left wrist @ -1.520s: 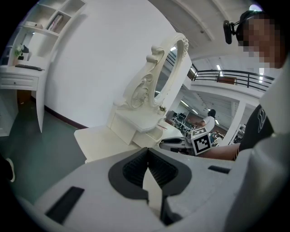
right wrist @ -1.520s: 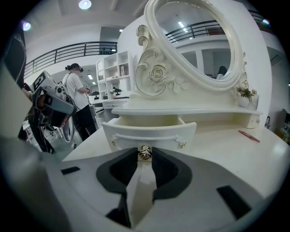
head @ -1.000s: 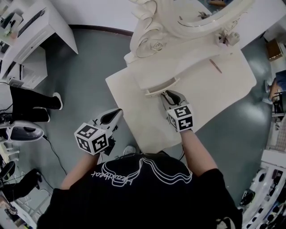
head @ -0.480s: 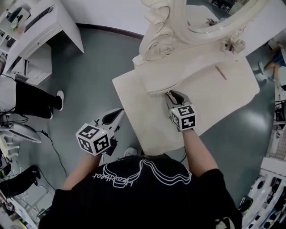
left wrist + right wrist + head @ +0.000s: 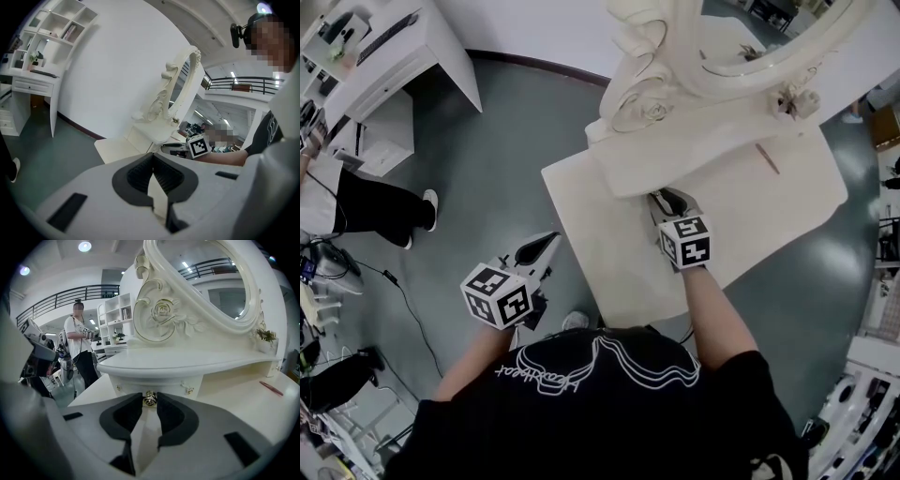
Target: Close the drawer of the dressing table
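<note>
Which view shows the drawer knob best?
Right gripper view: the small gold drawer knob sits close-up between the right claw tips. Head view hides it under that claw; left gripper view is too distant.

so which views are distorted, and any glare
Head view: wide lens bows the room round the dressing table; soft sheen on the floor at right. Left gripper view: black vignetted corners, ceiling lamp blown out top right. Right gripper view: evenly lit, drawer knob sharp at the right gripper's jaw tips.

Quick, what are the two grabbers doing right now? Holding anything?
Left gripper: shut, holding nothing.
Right gripper: shut on the drawer knob.
</note>
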The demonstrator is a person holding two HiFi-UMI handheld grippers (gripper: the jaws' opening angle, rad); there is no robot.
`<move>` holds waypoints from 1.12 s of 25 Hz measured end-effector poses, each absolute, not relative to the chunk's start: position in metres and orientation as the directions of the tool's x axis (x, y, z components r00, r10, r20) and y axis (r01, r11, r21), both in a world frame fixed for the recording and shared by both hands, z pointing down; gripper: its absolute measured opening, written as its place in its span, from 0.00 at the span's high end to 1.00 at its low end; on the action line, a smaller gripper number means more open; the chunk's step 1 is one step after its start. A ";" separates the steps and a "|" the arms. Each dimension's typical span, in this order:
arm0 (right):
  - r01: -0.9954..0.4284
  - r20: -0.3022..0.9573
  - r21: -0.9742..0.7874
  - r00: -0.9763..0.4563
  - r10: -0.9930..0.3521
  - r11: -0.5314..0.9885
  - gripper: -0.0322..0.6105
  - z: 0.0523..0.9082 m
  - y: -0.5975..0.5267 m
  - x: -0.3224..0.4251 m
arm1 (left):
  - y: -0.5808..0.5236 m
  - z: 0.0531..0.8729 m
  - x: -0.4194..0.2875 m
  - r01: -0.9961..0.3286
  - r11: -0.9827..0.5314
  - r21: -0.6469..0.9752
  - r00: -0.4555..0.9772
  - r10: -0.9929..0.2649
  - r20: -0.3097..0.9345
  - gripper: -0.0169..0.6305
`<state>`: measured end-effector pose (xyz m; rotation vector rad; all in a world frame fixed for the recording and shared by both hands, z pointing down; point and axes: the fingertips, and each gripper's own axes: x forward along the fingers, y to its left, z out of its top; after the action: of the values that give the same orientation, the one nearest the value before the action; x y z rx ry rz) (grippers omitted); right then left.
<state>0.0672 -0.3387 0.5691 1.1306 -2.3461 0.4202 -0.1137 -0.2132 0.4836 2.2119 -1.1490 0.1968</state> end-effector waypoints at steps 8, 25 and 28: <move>-0.794 0.555 -0.067 -0.533 -0.639 0.605 0.79 0.569 -0.341 0.064 | -0.211 0.484 -0.120 -0.786 -0.411 0.462 0.599 -0.690 0.407 0.97; -0.797 0.465 -0.121 -0.573 -0.675 0.592 0.66 0.515 -0.275 0.086 | -0.202 0.454 -0.092 -0.715 -0.520 0.468 0.690 -0.636 0.347 0.97; -0.789 0.403 -0.090 -0.587 -0.702 0.608 0.66 0.481 -0.255 0.085 | -0.198 0.443 -0.085 -0.695 -0.547 0.467 0.711 -0.622 0.329 0.97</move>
<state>0.0848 -0.2548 0.4811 1.2053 -2.5091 0.3723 -0.0849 -0.1984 0.4426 2.3374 -0.9997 0.1660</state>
